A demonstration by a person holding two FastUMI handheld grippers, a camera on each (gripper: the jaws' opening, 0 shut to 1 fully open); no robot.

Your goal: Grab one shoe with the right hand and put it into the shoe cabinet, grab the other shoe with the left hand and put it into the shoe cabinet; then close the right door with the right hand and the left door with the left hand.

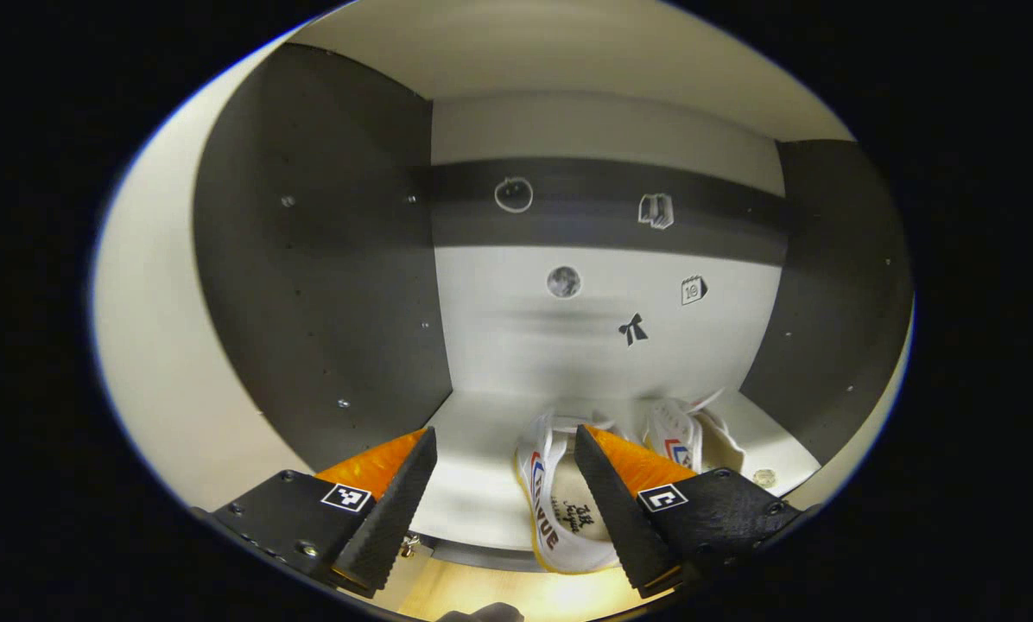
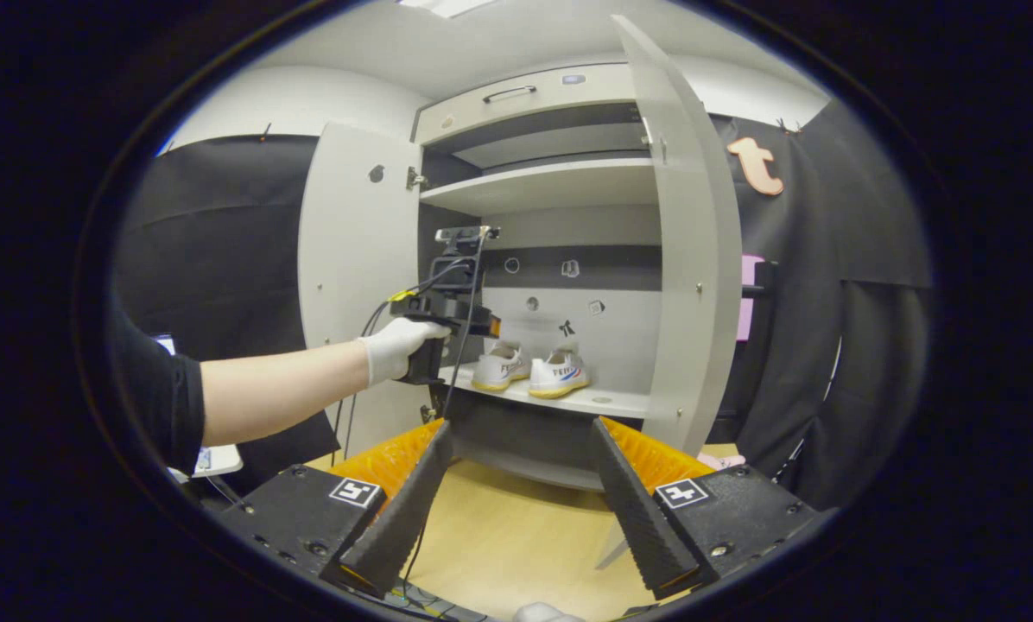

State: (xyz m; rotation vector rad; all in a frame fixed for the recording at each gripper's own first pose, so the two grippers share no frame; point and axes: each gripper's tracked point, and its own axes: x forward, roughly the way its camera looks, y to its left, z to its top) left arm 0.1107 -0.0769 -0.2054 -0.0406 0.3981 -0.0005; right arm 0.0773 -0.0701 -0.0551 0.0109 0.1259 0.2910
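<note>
Two white shoes with yellow soles stand side by side on the cabinet's lower shelf [image 2: 607,403]: the left shoe [image 2: 501,367] and the right shoe [image 2: 560,373]. In the left gripper view the nearer shoe [image 1: 560,518] lies heel towards me, partly behind one finger, with the other shoe [image 1: 681,436] just beyond. My left gripper [image 1: 506,445] is open at the shelf's front edge, pressing on nothing. A gloved hand holds that left gripper [image 2: 482,326] up and to the left of the shoes. My right gripper [image 2: 523,432] hangs open and empty, back from the cabinet.
Both cabinet doors stand wide open: the left door [image 2: 357,276] behind the person's arm [image 2: 283,389], the right door [image 2: 685,259] swung towards me. An upper shelf [image 2: 542,183] sits above. Wooden floor [image 2: 508,527] lies in front. Small stickers dot the cabinet's back wall [image 1: 603,345].
</note>
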